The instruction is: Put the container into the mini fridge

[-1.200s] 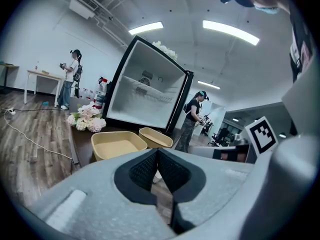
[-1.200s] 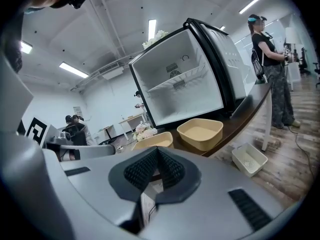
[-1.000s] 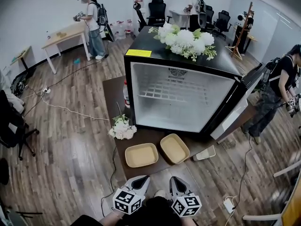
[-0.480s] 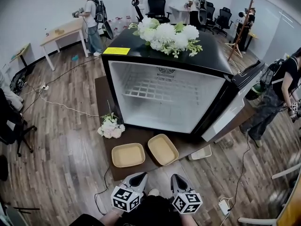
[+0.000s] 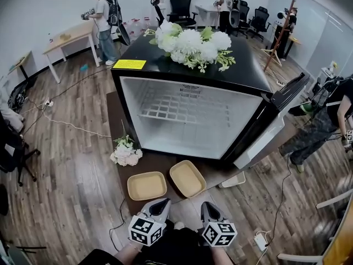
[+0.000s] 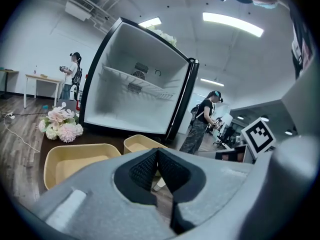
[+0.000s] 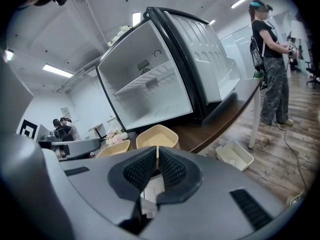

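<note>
1. Left gripper view shows the grey left gripper (image 6: 156, 156) with its black ribbed pads (image 6: 142, 170) pressed together on nothing. The grey right gripper (image 7: 157, 156) is likewise closed and empty.
2. Both hang just short of the near edge of the dark brown low table (image 5: 116, 115), so the step in hand looks like the reach for a container. The jaws must part before they meet a rim.
3. Pinching one side wall squarely and keeping the tray level should carry it cleanly.
4. Two shallow pale-yellow plastic containers lie side by side on the table, the left one (image 5: 146, 185) square to the edge and the right one (image 5: 187, 178) askew. Both are empty.
5. Just behind them, the black mini fridge (image 5: 251, 73) stands open. Its white interior holds only a wire shelf (image 5: 182, 108), and the bare floor beneath looks like the easiest landing.
</note>
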`<state>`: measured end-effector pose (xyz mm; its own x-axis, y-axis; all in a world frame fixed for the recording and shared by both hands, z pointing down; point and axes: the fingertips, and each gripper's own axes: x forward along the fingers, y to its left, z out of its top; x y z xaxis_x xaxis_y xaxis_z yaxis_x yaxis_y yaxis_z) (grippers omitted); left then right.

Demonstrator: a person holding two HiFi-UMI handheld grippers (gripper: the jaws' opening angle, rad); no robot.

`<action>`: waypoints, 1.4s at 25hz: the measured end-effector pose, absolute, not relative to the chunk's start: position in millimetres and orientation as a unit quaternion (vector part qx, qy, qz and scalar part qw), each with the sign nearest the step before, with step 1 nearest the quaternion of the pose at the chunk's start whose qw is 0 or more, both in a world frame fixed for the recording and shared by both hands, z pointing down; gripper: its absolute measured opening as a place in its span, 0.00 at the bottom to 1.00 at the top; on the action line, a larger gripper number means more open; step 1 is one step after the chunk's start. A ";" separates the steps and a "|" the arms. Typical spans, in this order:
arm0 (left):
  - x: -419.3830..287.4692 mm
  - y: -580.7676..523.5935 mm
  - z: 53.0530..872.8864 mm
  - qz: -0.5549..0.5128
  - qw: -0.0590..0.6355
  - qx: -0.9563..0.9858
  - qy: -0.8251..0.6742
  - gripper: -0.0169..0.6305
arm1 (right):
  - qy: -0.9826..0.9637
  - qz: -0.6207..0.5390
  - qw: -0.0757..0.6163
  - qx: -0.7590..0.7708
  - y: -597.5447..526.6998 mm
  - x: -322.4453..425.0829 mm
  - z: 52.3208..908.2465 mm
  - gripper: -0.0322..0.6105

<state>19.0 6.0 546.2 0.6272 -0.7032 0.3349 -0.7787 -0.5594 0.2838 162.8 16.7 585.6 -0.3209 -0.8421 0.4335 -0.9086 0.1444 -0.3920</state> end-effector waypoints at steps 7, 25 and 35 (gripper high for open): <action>15.3 -19.6 539.7 0.084 0.202 0.880 -0.423 0.04 | -0.750 0.291 0.079 0.589 -10.1 170.1 583.4 0.12; 11.5 -57.5 530.8 0.090 0.153 0.900 -0.397 0.04 | -0.778 0.255 0.268 0.507 -100.5 165.8 620.1 0.20; 13.2 -68.5 530.9 0.096 0.146 0.909 -0.377 0.04 | -0.766 0.265 0.386 0.441 -105.9 165.6 651.5 0.19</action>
<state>13.2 -68.5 530.9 0.6971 -0.6577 0.2854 -0.7141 -0.6727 0.1938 165.6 -105.9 651.5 -0.3141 -0.4712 0.8242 -0.8795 0.4714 -0.0657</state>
